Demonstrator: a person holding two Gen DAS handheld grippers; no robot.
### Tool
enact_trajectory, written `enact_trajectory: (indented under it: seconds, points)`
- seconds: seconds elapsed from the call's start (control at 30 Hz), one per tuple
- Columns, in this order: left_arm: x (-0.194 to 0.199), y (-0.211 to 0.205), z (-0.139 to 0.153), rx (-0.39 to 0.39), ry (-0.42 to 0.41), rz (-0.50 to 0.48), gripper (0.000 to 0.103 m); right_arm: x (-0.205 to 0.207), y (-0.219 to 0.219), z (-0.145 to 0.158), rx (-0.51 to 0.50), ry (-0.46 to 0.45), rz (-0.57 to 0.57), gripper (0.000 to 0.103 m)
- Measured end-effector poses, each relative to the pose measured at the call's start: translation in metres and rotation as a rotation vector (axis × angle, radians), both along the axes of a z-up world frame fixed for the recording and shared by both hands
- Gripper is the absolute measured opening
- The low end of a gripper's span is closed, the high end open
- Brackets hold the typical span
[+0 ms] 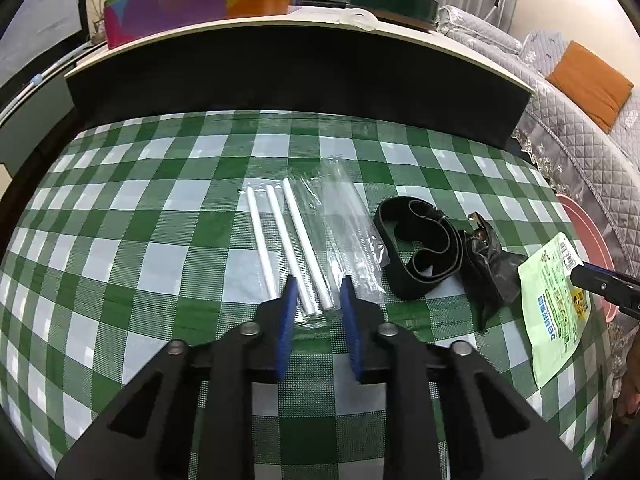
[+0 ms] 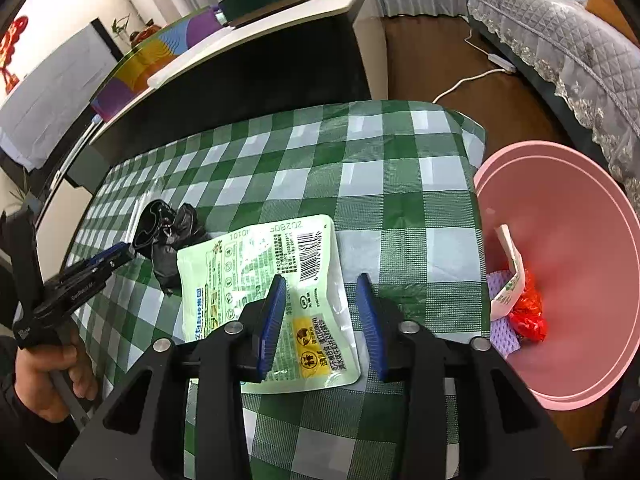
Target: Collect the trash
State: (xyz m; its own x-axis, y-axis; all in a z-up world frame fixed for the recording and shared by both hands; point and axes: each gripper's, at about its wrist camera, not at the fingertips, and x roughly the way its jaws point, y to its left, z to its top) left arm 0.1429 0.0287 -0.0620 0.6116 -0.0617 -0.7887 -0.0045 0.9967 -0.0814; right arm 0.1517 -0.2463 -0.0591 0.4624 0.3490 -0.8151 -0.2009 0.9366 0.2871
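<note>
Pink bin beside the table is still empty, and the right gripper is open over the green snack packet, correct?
Not quite. The pink bin is not empty: the right wrist view shows red, purple and white trash inside. The rest holds: the right gripper is open over the green snack packet.

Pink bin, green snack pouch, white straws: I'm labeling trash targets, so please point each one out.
pink bin (image 2: 580,216), right wrist view, bare inner wall.
green snack pouch (image 2: 256,264), right wrist view, printed middle.
white straws (image 1: 294,236), left wrist view, middle straw's shaft.

Even indoor light; fisheye-warped edges
</note>
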Motion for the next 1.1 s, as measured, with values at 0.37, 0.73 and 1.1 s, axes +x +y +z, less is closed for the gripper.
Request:
enact_trajectory:
  seconds: [0.37,0.73,1.1]
  points:
    - [-0.012,0.005,0.020,-0.018,-0.068,0.004,0.005,-0.014,0.004,0.029,0.016,-0.108,0.046,0.004]
    - [-0.038,0.008,0.051,-0.036,-0.148,0.003,0.005,-0.042,-0.011,0.084,0.022,-0.316,-0.027,0.002]
    - [-0.066,0.003,0.081,-0.040,-0.221,-0.026,0.005,-0.067,-0.015,0.121,-0.057,-0.444,-0.060,0.002]
